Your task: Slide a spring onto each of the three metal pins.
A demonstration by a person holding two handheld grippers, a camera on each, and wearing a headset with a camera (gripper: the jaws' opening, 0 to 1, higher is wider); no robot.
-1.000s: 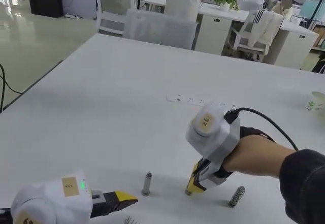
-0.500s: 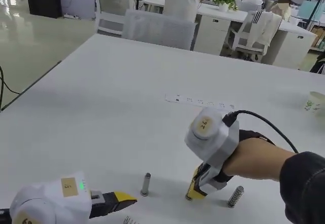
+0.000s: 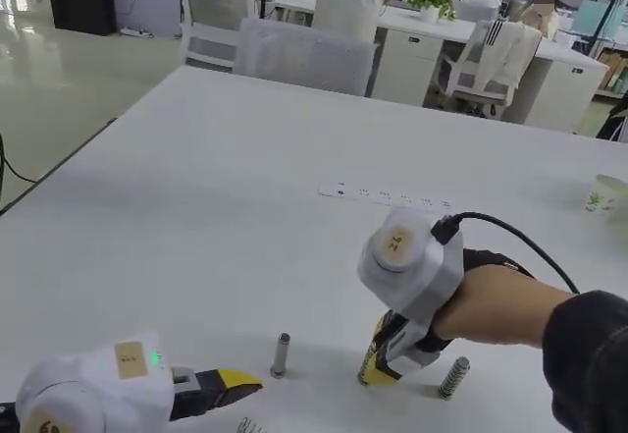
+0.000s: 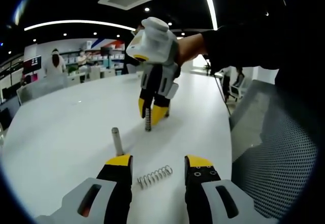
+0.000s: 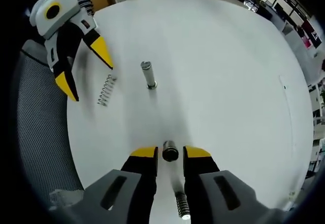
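The right gripper point(image 3: 376, 371) points down at the white table point(image 3: 196, 207), its yellow jaws standing either side of the middle pin point(image 5: 170, 152); in its own view slim gaps show beside the pin's head, so I cannot tell whether the jaws actually pinch it (from the left gripper view the pin's shaft looks ridged, like coils, but it is too small to be sure). Just beside it, toward the person's arm, the third pin point(image 3: 454, 378) stands upright with a spring round it; on the other side the bare pin point(image 3: 282, 354) stands upright, apart from both grippers. The left gripper point(image 4: 158, 162) sits low with its jaws spread wide, gripping nothing; the loose spring point(image 4: 155, 176) lies flat on the table between its tips; a power strip point(image 3: 388, 195) lies farther back.
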